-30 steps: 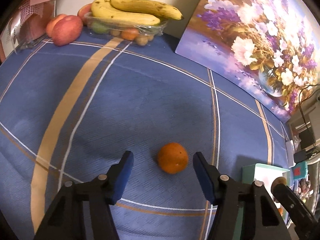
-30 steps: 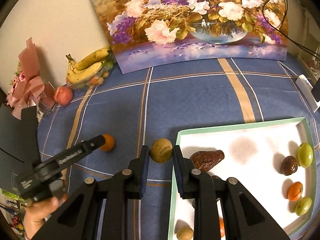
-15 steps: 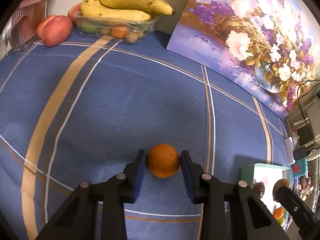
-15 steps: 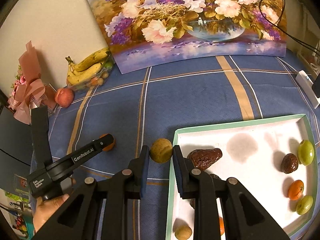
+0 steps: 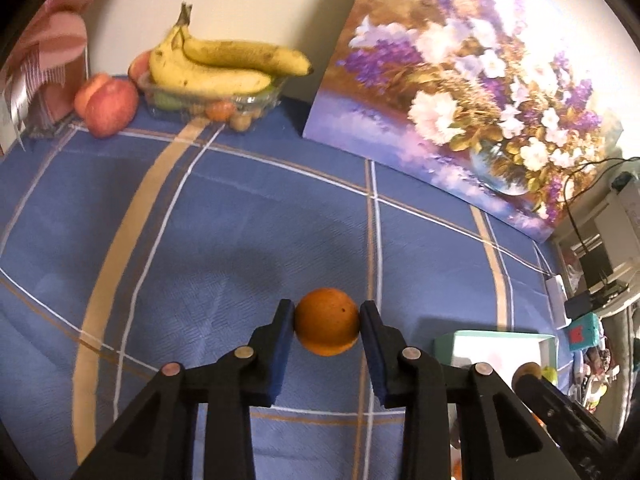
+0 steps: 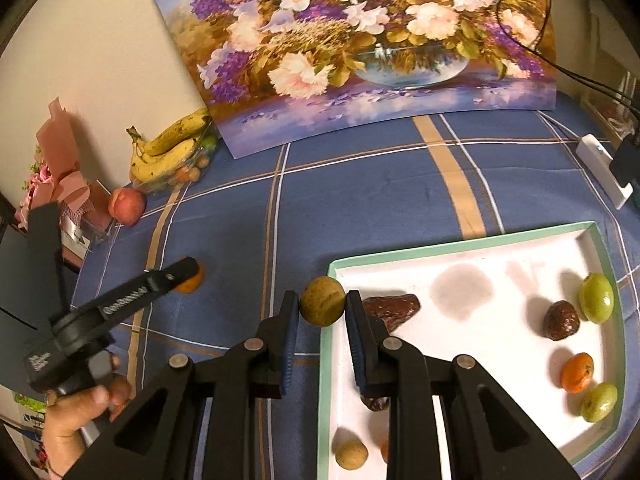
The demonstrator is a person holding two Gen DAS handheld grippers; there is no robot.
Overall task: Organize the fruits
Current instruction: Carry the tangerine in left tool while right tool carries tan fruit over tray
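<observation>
My left gripper point(image 5: 326, 322) is shut on a small orange point(image 5: 327, 321), lifted a little above the blue checked tablecloth point(image 5: 224, 216). In the right wrist view the same orange point(image 6: 191, 280) peeks out behind the left gripper's tip. My right gripper point(image 6: 322, 307) is shut on a round tan-green fruit point(image 6: 322, 306), held just left of the white tray point(image 6: 460, 248) with a green rim. The tray holds brown dates point(image 6: 394, 307), green fruits point(image 6: 597, 297), a small orange point(image 6: 577, 372) and a tan ball point(image 6: 351, 454).
Bananas point(image 5: 218, 66) lie on a clear plastic box of small fruit at the back left, with a peach point(image 5: 107, 104) beside it. A flower painting point(image 6: 360, 48) leans on the wall. A white charger point(image 6: 604, 170) and cables sit at the right edge. A hand point(image 6: 76, 412) holds the left gripper.
The left gripper's jaws closed on the orange, then lifted it off the cloth. The right gripper stayed put with its tan-green fruit.
</observation>
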